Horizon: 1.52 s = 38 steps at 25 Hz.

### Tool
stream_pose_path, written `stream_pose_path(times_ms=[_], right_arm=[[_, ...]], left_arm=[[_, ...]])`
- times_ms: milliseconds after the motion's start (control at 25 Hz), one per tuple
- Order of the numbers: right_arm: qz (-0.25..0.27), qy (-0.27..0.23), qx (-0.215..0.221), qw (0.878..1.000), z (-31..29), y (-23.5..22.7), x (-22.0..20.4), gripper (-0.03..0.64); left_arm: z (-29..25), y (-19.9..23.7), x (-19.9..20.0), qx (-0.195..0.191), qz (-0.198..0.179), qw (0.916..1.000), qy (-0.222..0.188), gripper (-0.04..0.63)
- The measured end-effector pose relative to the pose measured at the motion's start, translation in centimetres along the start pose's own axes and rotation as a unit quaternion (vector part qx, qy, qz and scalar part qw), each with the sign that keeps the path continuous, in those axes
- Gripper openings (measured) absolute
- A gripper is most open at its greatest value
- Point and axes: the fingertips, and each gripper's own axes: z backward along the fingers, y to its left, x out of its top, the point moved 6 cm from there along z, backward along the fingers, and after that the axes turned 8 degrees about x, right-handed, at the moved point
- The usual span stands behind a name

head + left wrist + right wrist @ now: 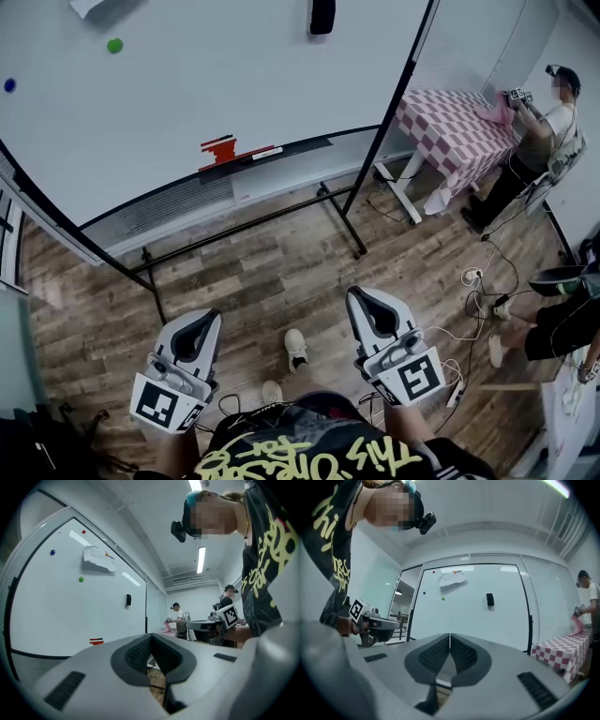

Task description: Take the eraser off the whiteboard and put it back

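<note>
Brown wood-plank flooring (pixel 281 272) fills the middle of the head view, and a large white whiteboard on a black-framed stand (pixel 234 84) spreads across the upper left. We see the small black rectangular eraser (pixel 322 16) stuck high on the board at the very top of the frame, where its upper end is cut off. The eraser (pixel 128 600) shows whole at centre left of the left gripper view, and the eraser (pixel 490 599) sits right of centre in the right gripper view.

A round green magnet (pixel 114 45) and a round blue magnet (pixel 9 84) sit on the board at the upper left. A crumpled white sheet of paper (pixel 89 7) is mostly cut off by the top edge. On the board's ledge lies a small red object (pixel 220 150), too small for us to tell what it is.

The grey left gripper (pixel 202 328) at lower left and the grey right gripper (pixel 367 305) at lower centre-right both point up the frame, well apart from the board and the eraser. Each gripper's own view shows its dark ribbed pads pressed together with nothing between them.

A black shirt with yellow lettering (pixel 309 455) at the bottom edge hides the hands behind the grippers. At the upper right a person (pixel 548 122) stands by a table with a pink-and-white checked cloth (pixel 450 127). A second person (pixel 562 323) is cut off by the right edge.
</note>
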Motion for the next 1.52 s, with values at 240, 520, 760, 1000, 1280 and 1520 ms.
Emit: stream_pose_path(times_ms=[240, 520, 760, 1000, 1280, 1520], right_arm=[[0.005, -0.015, 0.017, 1.000, -2.9, -3.9, 0.7, 0.009], [0.001, -0.017, 0.025, 1.000, -5.4, -8.4, 0.3, 0.009], [0.000, -0.024, 0.039, 0.999, -7.3, -11.7, 0.6, 0.009], [-0.013, -0.023, 0.069, 0.997, -8.6, -13.7, 0.2, 0.009], [-0.018, -0.030, 0.106, 0.994, -10.2, -13.6, 0.3, 0.009], [-0.037, -0.060, 0.105, 0.992, -11.7, -12.9, 0.8, 0.009]], left_arm=[[-3.6, 1.1, 0.6, 0.016, -0.008, 0.9998, -0.009, 0.006], [-8.1, 2.3, 0.8, 0.027, -0.014, 0.9995, -0.005, 0.006], [-11.5, 2.9, 1.5, 0.038, -0.018, 0.9990, -0.013, 0.006], [-13.7, 3.0, 1.9, 0.058, -0.011, 0.9981, -0.020, 0.006], [-14.7, 2.3, 1.5, 0.062, 0.012, 0.9980, -0.001, 0.006], [-15.0, 3.2, 1.7, 0.061, 0.011, 0.9981, 0.002, 0.006]])
